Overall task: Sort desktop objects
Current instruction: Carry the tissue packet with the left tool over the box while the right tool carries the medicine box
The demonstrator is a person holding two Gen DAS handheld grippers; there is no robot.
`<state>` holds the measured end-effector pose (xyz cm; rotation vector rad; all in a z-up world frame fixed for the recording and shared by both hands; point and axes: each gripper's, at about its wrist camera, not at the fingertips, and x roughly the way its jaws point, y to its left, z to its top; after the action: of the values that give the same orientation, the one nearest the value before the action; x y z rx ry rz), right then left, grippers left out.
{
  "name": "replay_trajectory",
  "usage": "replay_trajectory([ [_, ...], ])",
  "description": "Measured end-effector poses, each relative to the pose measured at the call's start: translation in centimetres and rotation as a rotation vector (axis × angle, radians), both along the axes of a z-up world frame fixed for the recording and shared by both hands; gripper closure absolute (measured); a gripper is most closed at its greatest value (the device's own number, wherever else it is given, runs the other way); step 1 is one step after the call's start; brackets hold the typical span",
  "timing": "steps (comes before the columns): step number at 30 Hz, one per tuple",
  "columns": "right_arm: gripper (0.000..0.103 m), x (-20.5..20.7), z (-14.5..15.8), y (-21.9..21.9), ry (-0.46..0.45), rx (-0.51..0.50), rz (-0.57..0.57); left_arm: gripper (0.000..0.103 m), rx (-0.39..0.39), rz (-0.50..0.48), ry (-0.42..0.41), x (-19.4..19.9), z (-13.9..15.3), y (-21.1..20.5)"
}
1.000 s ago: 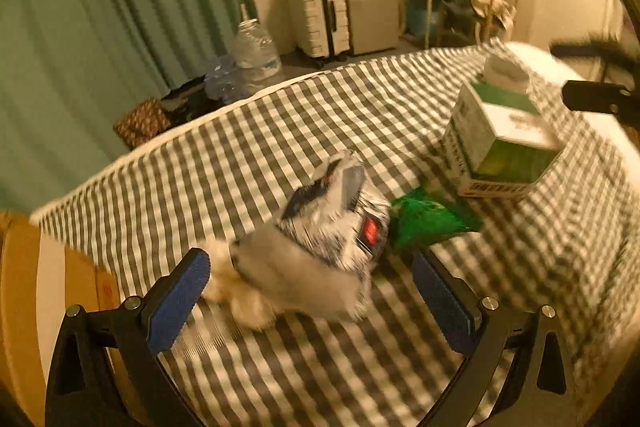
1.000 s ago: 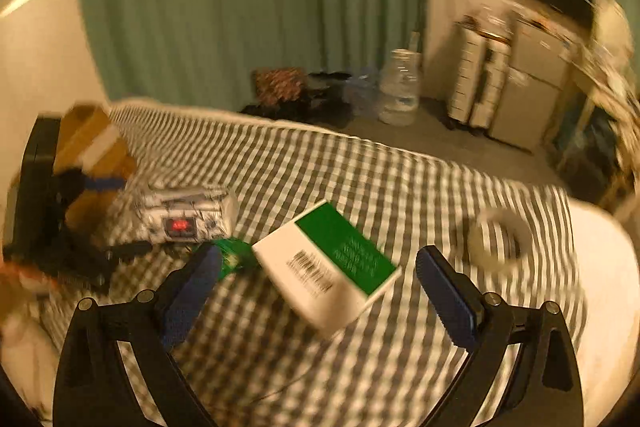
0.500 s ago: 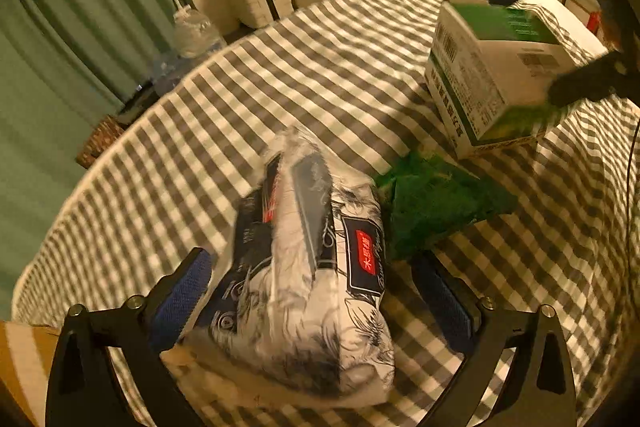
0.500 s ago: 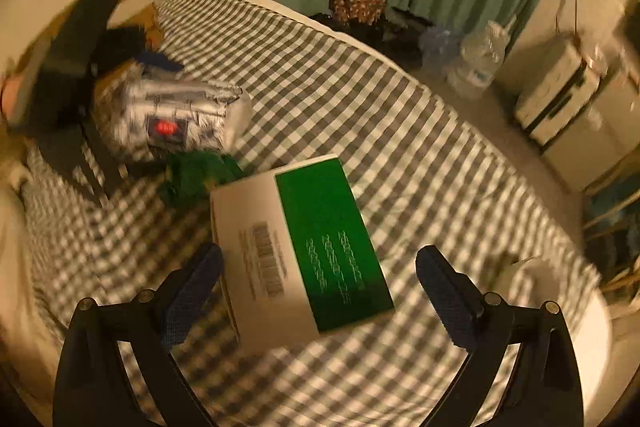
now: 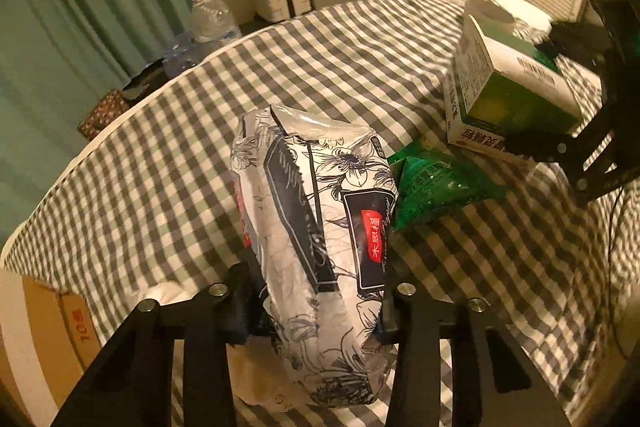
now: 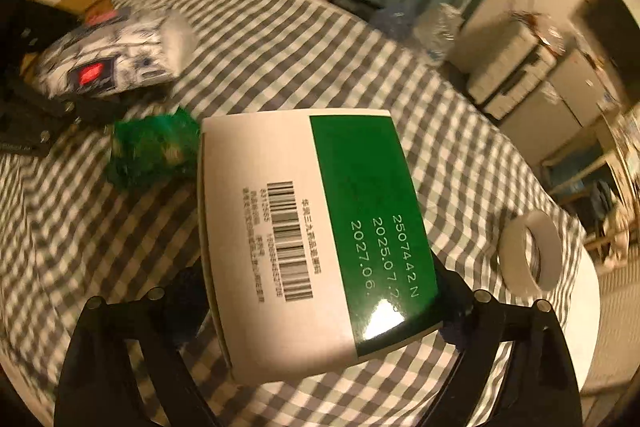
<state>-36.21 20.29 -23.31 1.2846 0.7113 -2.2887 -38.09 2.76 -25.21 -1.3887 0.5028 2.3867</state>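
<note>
Tongs on both sides have closed within the last second: your left tongs, which stood wide apart around the pack a moment ago, are now clamped on its lower end, and your right tongs, earlier open above the box, now grip it by its two sides. That suggests both grasps are made and the carrying part of the sort can begin; where each thing belongs is not visible. The pack runs straight out ahead of your left tongs, a soft white wrapper with dark flower drawings, a black panel and a red label, its far end crumpled and loosely folded. It will likely sag, so expect it to shift between the pads. The box is stiff card, white with a green band, a barcode and printed dates facing up, tilted between your right tongs and seemingly lifted off the checked tabletop. A green sachet lies on the cloth just right of the pack and ahead-left of the box, not yet taken. A tape roll sits to the right of your right tongs, near the tabletop's edge.
</note>
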Motion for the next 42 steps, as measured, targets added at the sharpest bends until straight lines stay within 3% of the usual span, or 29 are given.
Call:
replay_trajectory([
  [5, 0.015, 2.2, 1.2, 0.3, 0.054, 0.001, -0.104, 0.065, 0.026, 0.043, 0.039, 1.7, 2.8, -0.7],
  [9, 0.017, 3.6, 4.3, 1.4, 0.068, -0.046, -0.188, 0.065, 0.051, 0.056, 0.086, 4.5, 7.0, -1.3],
  [15, 0.017, 7.6, 11.8, 1.5, 0.180, -0.066, -0.272, 0.065, 0.055, 0.105, 0.150, 8.1, 14.1, -2.5],
  [18, 0.017, 11.1, 16.5, 0.7, 0.284, -0.059, -0.306, 0.065, 0.091, 0.150, 0.150, 10.8, 17.7, -4.1],
  [23, 0.017, 16.5, 21.8, -0.9, 0.336, -0.145, -0.341, 0.065, 0.110, 0.191, 0.177, 15.8, 22.8, -6.8],
  [27, 0.017, 20.6, 24.9, -3.6, 0.384, -0.214, -0.338, 0.065, 0.112, 0.202, 0.246, 19.6, 26.2, -9.6],
  [30, 0.017, 22.6, 26.5, -6.5, 0.395, -0.253, -0.303, 0.065, 0.124, 0.224, 0.302, 21.8, 27.2, -11.9],
  [32, 0.017, 23.6, 27.0, -8.7, 0.391, -0.276, -0.278, 0.065, 0.186, 0.253, 0.307, 23.2, 27.3, -14.4],
  [38, 0.017, 25.4, 27.8, -15.8, 0.380, -0.331, -0.191, 0.065, 0.276, 0.372, 0.287, 23.4, 24.7, -20.9],
  [42, 0.017, 25.0, 27.2, -20.6, 0.326, -0.351, -0.138, 0.065, 0.287, 0.457, 0.295, 22.8, 23.1, -25.9],
])
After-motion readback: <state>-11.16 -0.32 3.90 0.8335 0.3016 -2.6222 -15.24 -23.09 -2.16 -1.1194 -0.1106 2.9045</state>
